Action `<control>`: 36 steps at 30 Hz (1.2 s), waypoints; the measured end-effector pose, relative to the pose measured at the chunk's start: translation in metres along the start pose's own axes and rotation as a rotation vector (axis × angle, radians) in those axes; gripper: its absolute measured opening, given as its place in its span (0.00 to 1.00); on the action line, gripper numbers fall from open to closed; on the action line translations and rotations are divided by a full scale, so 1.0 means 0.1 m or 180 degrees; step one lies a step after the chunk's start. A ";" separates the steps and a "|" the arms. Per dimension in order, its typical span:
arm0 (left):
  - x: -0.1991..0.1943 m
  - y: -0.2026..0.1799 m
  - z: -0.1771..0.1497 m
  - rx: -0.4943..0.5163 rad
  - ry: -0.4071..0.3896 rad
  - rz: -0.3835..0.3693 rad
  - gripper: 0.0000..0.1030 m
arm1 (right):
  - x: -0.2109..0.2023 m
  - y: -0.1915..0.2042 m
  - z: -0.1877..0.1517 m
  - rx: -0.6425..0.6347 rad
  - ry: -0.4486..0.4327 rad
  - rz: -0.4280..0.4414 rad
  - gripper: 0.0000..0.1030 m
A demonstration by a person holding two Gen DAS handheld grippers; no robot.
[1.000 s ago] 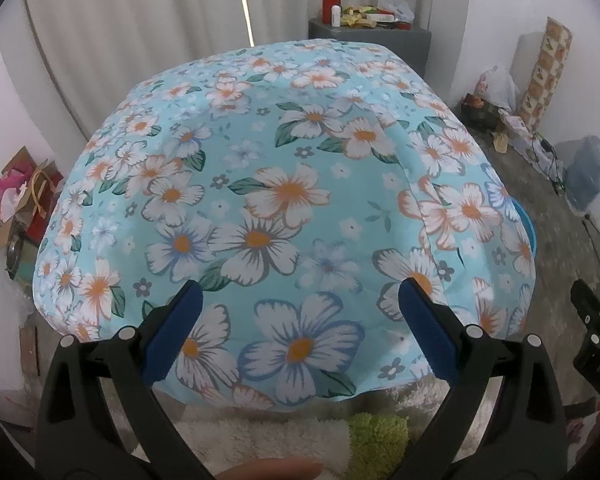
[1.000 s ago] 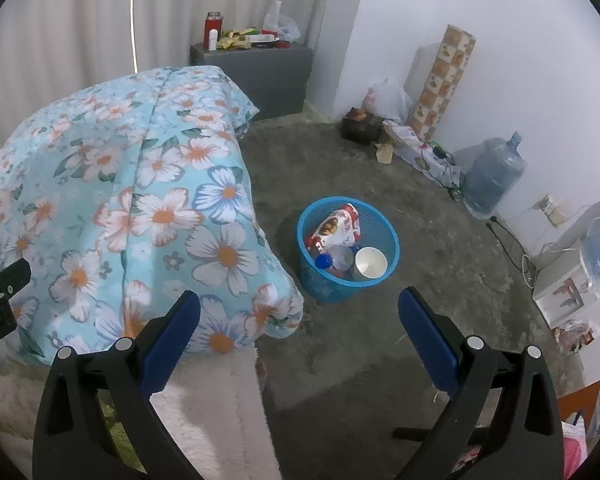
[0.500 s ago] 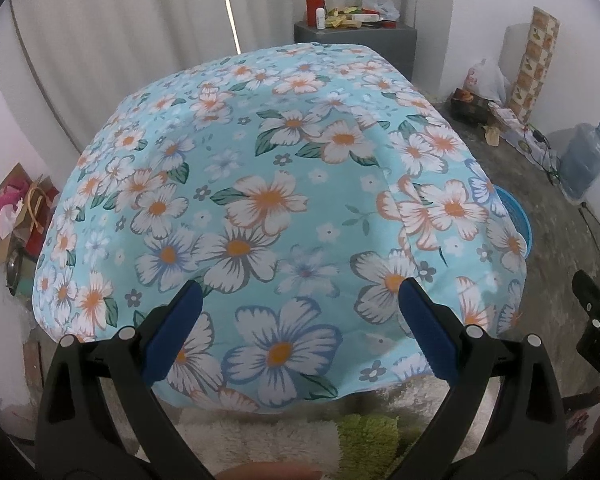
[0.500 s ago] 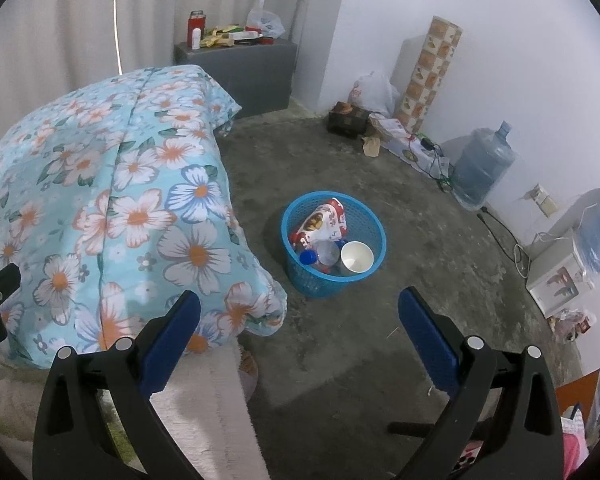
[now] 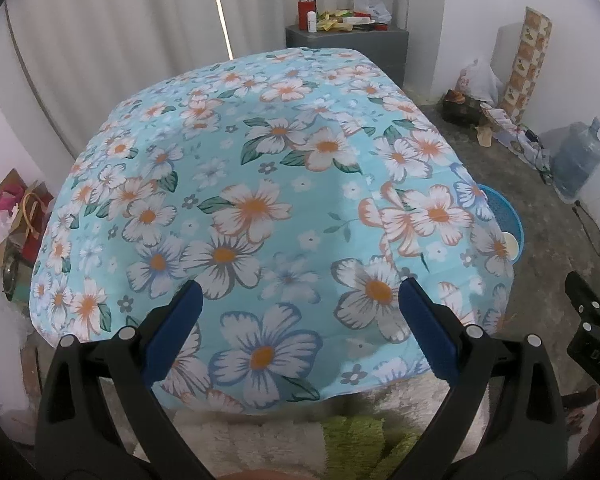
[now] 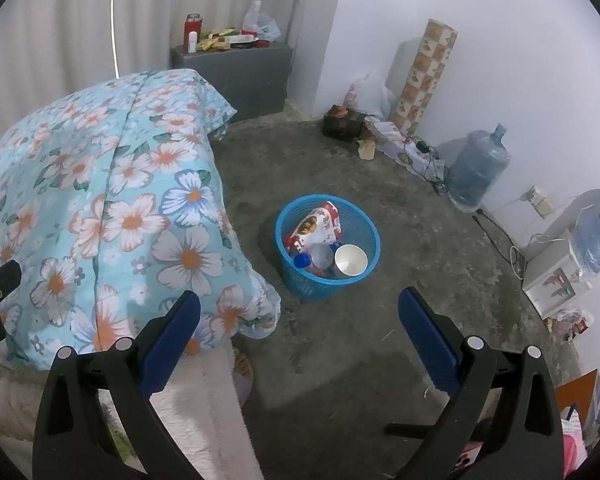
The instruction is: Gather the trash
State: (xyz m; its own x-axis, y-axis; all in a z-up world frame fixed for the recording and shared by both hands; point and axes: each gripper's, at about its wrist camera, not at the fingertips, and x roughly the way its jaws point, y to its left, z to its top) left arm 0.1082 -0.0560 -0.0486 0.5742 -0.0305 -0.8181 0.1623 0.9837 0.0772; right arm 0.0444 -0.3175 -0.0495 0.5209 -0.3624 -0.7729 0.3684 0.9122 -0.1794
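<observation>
A blue mesh basket (image 6: pixel 362 226) stands on the concrete floor beside the bed. It holds a red-and-white snack bag (image 6: pixel 314 226), a clear bottle with a blue cap (image 6: pixel 314 258) and a white paper cup (image 6: pixel 351 260). Its rim (image 5: pixel 514 220) and the cup show past the bed's right edge in the left wrist view. My right gripper (image 6: pixel 299 336) is open and empty, above the floor in front of the basket. My left gripper (image 5: pixel 298 326) is open and empty, over the foot of the bed.
A floral blue bedspread (image 5: pixel 260 208) covers the bed. A grey cabinet (image 6: pixel 236 68) with bottles and packets stands at the back. A water jug (image 6: pixel 478 168), a patterned roll (image 6: pixel 422 76), a plastic bag (image 6: pixel 370 90) and cables line the right wall. A shaggy white rug (image 6: pixel 204 412) lies below.
Both grippers have pulled back and risen slightly, so the bed and basket look a little farther away. Both stay open and empty.
</observation>
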 end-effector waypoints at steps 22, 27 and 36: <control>-0.01 -0.08 0.00 0.0063 0.0003 -0.0034 0.91 | 0.00 -0.05 0.01 0.0048 -0.0006 -0.0018 0.94; 0.01 -0.09 0.00 0.0064 0.0016 -0.0028 0.91 | 0.00 -0.06 0.01 0.0046 -0.0005 -0.0018 0.94; 0.01 -0.08 0.01 0.0069 0.0017 -0.0031 0.91 | 0.00 -0.06 0.02 0.0056 -0.0010 -0.0005 0.94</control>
State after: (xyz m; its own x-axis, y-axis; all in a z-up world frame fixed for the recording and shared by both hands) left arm 0.1080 -0.0639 -0.0499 0.5683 -0.0390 -0.8219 0.1851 0.9793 0.0815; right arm 0.0433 -0.3234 -0.0471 0.5227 -0.3643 -0.7708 0.3827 0.9081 -0.1698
